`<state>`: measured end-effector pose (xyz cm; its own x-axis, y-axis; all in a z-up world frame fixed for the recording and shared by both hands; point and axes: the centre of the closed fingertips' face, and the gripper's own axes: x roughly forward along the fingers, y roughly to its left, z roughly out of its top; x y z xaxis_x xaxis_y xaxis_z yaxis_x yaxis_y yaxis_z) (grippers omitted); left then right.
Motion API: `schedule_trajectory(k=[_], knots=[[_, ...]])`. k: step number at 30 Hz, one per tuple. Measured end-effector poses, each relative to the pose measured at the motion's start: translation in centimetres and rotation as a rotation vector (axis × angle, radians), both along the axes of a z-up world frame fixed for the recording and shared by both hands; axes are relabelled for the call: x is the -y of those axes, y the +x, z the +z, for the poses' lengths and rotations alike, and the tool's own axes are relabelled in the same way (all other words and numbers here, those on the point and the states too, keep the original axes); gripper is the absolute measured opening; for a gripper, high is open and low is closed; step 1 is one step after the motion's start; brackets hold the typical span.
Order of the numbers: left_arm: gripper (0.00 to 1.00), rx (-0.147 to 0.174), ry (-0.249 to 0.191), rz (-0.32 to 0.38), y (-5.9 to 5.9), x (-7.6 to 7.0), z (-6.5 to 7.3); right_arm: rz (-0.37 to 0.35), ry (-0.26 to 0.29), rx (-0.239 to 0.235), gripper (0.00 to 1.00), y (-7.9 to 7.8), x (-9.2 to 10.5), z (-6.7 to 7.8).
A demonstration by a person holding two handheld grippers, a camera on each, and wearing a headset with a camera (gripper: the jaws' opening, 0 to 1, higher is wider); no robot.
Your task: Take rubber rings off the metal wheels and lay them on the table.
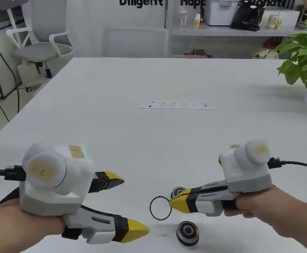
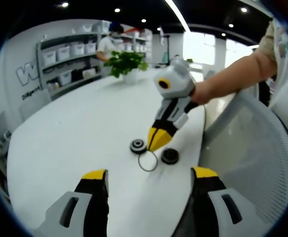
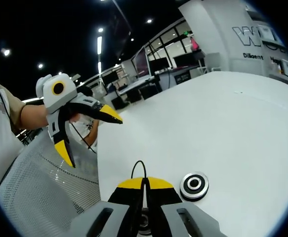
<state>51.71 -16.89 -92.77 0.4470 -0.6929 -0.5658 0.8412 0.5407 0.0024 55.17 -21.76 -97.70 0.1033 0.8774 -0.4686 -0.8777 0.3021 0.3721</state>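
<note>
My right gripper [image 1: 175,202] [image 3: 144,182] is shut on a thin black rubber ring [image 1: 160,207] [image 3: 138,168], whose loop sticks out past the yellow tips just above the white table [image 1: 158,142]. One metal wheel [image 1: 178,192] sits right behind those tips. A second wheel [image 1: 187,232] [image 3: 194,185] lies nearer the table's front edge. The left gripper [image 1: 124,204] [image 2: 149,173] stands open to the left of the ring, holding nothing. In the left gripper view the right gripper [image 2: 153,143] points down at the ring [image 2: 147,162], between the two wheels [image 2: 138,145] [image 2: 170,156].
A potted plant [image 1: 303,58] stands at the far right of the table, and a row of flush sockets [image 1: 178,105] sits mid-table. An office chair [image 1: 37,47] stands beyond the far left corner. A mesh chair back [image 2: 252,163] is close behind the front edge.
</note>
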Motion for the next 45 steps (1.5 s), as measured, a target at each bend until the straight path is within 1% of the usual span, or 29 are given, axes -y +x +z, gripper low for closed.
schedule_trajectory(k=[3,6,11,13,16,18,20,25,27,31,34,36,38,41,45], knots=[[0.68,-0.004,-0.002,0.009,0.0,-0.2,-0.1,0.001,-0.025,-0.003,0.00,0.0,-0.2,-0.7],[0.69,-0.008,-0.008,0.014,0.0,-0.3,-0.1,0.005,-0.059,0.013,0.00,0.2,-0.1,-1.5],[0.69,-0.011,-0.010,0.019,0.1,-0.4,0.0,0.008,-0.080,0.018,0.00,0.1,-0.1,-2.1],[0.69,-0.014,-0.009,0.020,0.2,-0.4,-0.1,0.006,-0.095,0.042,0.00,0.2,0.0,-2.3],[0.69,-0.018,-0.006,0.016,0.1,-0.3,-0.1,0.005,-0.097,0.047,0.01,0.3,0.0,-2.3],[0.69,-0.021,-0.003,0.014,0.1,-0.2,-0.2,0.000,-0.092,0.053,0.05,0.4,0.1,-2.2],[0.69,-0.024,-0.001,0.012,0.1,-0.2,-0.3,-0.007,-0.095,0.066,0.06,0.6,0.3,-2.2],[0.69,-0.030,0.003,0.005,0.1,0.1,-0.5,-0.027,-0.076,0.064,0.11,0.9,0.8,-1.7],[0.69,-0.032,-0.003,0.001,0.2,0.3,-0.4,-0.038,-0.065,0.066,0.14,1.0,1.0,-1.3],[0.69,-0.034,0.002,-0.006,0.4,0.7,-0.4,-0.057,-0.036,0.082,0.18,1.3,1.6,-0.3],[0.68,-0.040,0.001,-0.011,0.5,0.9,-0.5,-0.061,-0.020,0.088,0.20,1.3,2.2,0.2],[0.68,-0.052,-0.013,-0.013,0.5,1.2,-0.5,-0.057,-0.017,0.096,0.22,1.0,2.5,0.6],[0.67,-0.056,-0.018,-0.017,0.6,1.5,-0.5,-0.057,-0.015,0.105,0.24,0.9,2.9,0.8],[0.67,-0.057,-0.012,-0.035,0.6,2.1,-0.6,-0.061,-0.008,0.114,0.25,0.7,3.6,1.0],[0.65,-0.062,-0.006,-0.050,0.8,2.7,-0.9,-0.074,-0.001,0.115,0.26,0.4,4.4,1.0]])
